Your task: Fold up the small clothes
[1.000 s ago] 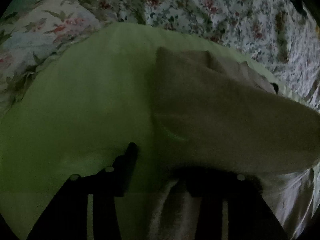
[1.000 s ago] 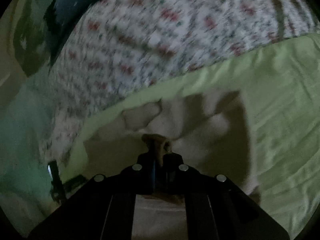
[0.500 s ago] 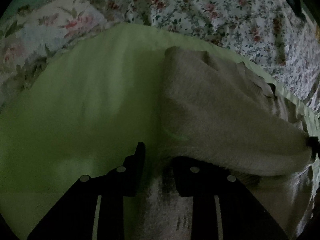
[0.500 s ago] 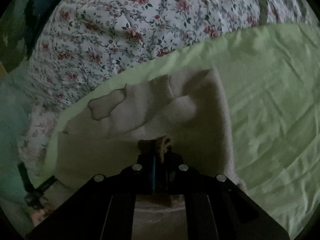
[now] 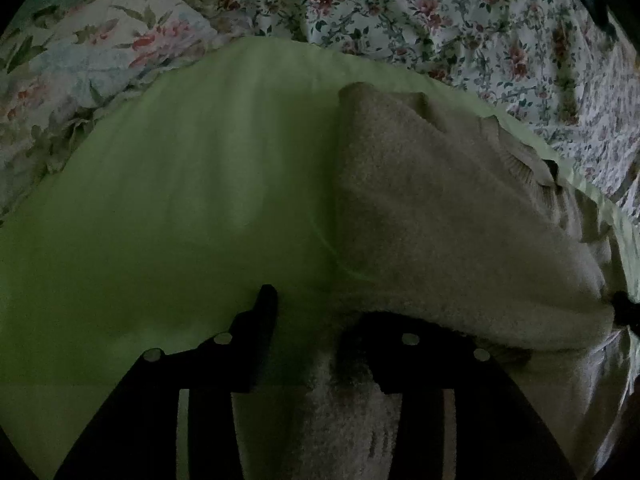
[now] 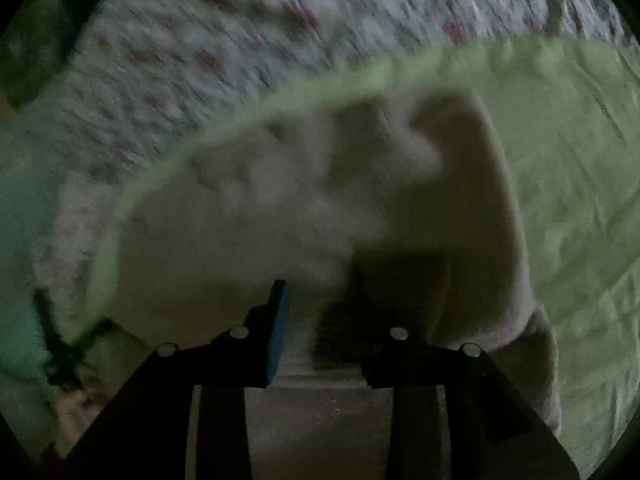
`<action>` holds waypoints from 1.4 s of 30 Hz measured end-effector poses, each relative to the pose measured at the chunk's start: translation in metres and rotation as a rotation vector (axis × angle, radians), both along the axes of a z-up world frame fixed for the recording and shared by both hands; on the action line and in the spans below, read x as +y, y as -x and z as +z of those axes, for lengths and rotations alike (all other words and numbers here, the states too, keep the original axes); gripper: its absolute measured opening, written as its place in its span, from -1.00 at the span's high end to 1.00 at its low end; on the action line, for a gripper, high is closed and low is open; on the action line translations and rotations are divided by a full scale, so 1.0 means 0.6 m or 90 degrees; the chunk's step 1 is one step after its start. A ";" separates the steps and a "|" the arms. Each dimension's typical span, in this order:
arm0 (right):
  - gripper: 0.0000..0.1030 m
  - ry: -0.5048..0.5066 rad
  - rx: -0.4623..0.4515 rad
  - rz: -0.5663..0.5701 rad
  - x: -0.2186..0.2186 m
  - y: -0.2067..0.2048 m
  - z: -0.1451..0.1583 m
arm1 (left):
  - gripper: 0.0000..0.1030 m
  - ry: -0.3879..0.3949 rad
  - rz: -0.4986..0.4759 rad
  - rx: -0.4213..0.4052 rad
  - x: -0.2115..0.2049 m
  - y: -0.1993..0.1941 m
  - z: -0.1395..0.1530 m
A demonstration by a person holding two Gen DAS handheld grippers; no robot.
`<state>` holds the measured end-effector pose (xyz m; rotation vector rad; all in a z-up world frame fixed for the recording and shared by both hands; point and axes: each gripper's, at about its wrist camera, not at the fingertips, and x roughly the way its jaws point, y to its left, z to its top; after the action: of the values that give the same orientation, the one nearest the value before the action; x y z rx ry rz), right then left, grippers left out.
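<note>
A small beige fuzzy garment [image 5: 432, 216] lies folded over on a light green sheet [image 5: 180, 208]. My left gripper [image 5: 316, 320] is open at the garment's near left edge; its left finger rests over the green sheet and its right finger is under the folded cloth. In the right wrist view, which is blurred, the same garment [image 6: 360, 200] lies in front of my right gripper [image 6: 316, 304]. That gripper is open, with cloth between and under its fingers. The tip of the right finger is hidden by the fold.
A floral bedspread [image 5: 440, 12] surrounds the green sheet on the far side and right, with a floral pillow [image 5: 80, 56] at the far left. The green sheet [image 6: 568, 184] stretches to the right in the right wrist view. The scene is dim.
My right gripper was shut on a pinch of the beige garment and has now opened, letting it go. My left gripper stays open, and the garment's fold has settled lower.
</note>
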<state>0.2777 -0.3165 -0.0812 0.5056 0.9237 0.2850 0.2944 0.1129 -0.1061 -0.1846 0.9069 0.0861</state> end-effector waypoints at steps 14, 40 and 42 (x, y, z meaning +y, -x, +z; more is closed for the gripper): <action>0.20 -0.031 -0.048 -0.053 -0.090 0.175 0.063 | -0.01 0.049 -0.075 0.035 0.010 0.164 0.034; -0.16 -0.072 -0.018 0.033 -0.156 0.551 -0.001 | -0.49 0.226 -0.211 0.114 -0.016 0.521 -0.007; -0.16 -0.096 -0.004 0.049 -0.155 0.554 -0.018 | -0.49 0.256 -0.230 0.122 -0.025 0.522 -0.011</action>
<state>-0.0546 -0.4092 -0.0920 0.6083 0.9209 0.4285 -0.0190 0.0978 -0.1128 -0.3866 1.1297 -0.4237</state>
